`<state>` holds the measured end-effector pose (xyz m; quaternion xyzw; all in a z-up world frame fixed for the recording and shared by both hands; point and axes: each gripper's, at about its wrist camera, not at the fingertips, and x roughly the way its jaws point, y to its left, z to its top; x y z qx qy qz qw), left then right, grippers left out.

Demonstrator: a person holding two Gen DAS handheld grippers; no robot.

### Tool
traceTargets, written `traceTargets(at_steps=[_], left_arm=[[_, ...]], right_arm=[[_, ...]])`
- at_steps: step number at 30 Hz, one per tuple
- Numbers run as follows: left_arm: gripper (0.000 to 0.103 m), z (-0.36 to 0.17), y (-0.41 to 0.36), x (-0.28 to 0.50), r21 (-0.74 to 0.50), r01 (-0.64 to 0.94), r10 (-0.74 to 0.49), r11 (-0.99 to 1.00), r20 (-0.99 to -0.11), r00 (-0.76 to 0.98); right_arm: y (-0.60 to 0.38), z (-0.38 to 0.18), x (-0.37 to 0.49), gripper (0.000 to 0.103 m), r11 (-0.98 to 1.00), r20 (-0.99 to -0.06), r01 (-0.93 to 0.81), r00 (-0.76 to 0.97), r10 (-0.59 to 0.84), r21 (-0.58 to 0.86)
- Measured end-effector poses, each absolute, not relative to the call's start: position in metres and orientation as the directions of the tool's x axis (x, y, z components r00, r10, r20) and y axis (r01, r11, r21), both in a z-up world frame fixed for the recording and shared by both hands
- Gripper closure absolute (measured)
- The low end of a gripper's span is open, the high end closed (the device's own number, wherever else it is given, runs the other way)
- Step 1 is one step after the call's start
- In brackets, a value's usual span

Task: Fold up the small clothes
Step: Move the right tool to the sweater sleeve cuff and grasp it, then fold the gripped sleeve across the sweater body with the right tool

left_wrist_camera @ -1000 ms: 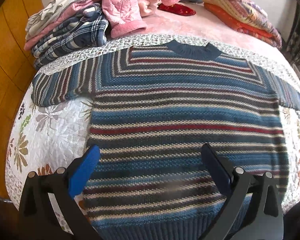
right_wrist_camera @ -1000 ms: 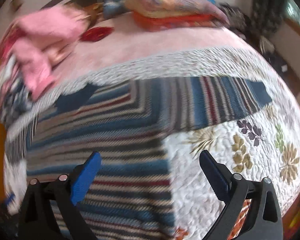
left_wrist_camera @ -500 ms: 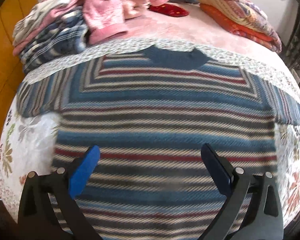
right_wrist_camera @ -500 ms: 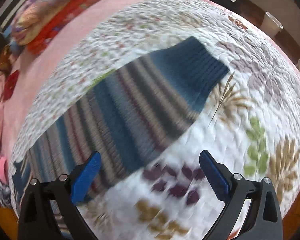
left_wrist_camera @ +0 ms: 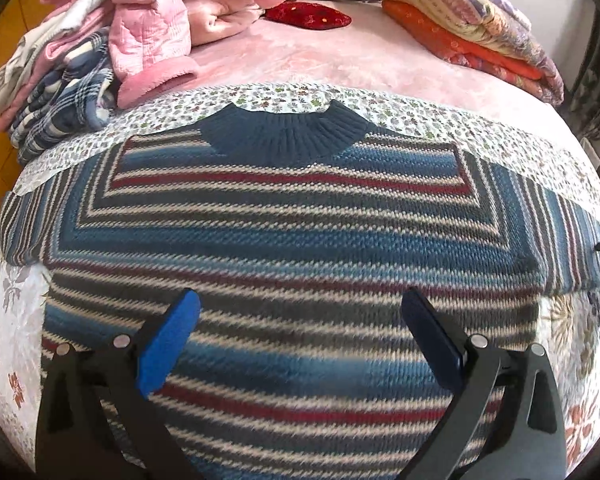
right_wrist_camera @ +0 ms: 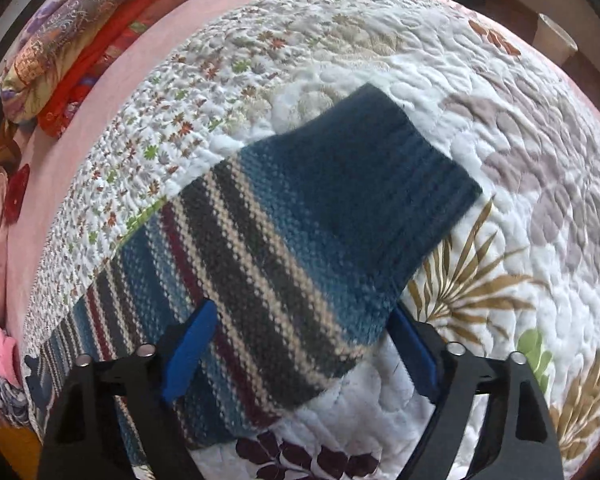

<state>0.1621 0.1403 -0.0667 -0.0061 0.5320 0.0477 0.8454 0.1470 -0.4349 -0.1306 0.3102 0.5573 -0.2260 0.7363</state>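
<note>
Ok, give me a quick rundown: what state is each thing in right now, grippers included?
Striped sweater: spread flat on the quilt, not yet folded, collar away from the camera.
Sweater sleeve: stretched straight out, cuff flat on the quilt.
Left gripper: open, over the sweater body, holding nothing.
Right gripper: open, fingers either side of the sleeve, not closed on it.
Pink clothes pile: heaped, unfolded.
Orange blankets: folded, stacked.

home bedroom: quilted bed (left_wrist_camera: 260, 96), clothes heap (left_wrist_camera: 100, 40)

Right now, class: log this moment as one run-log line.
striped sweater: flat on quilt | left gripper: open, over body | right gripper: open, astride sleeve
</note>
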Motion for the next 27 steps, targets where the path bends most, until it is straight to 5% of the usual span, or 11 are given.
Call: traceTargets(at_steps=[4, 7, 8, 27], left_arm=[[0.003, -0.072, 0.129, 0.171, 0.048, -0.074, 0.075, 0.996, -0.903, 0.423], [0.003, -0.074, 0.125, 0.173, 0.042, -0.07, 0.068, 0.997, -0.905, 0.42], [0.003, -0.074, 0.125, 0.173, 0.038, -0.071, 0.064, 0.997, -0.906, 0.419], [0.003, -0.067, 0.183, 0.156, 0.026, -0.132, 0.08, 0.991, -0.903, 0.422]], right_arm=[[-0.434, -0.129, 0.15, 0.039, 0.721, -0.961, 0.67, 0.275, -0.017, 0.178], [-0.439, -0.128, 0.163, 0.082, 0.729, -0.938, 0.633, 0.345, 0.039, 0.262], [-0.44, -0.127, 0.163, 0.088, 0.719, -0.928, 0.627, 0.366, 0.069, 0.301], [-0.314, -0.048, 0.178, 0.089, 0.807, -0.839, 0.373, 0.482, 0.253, 0.458]])
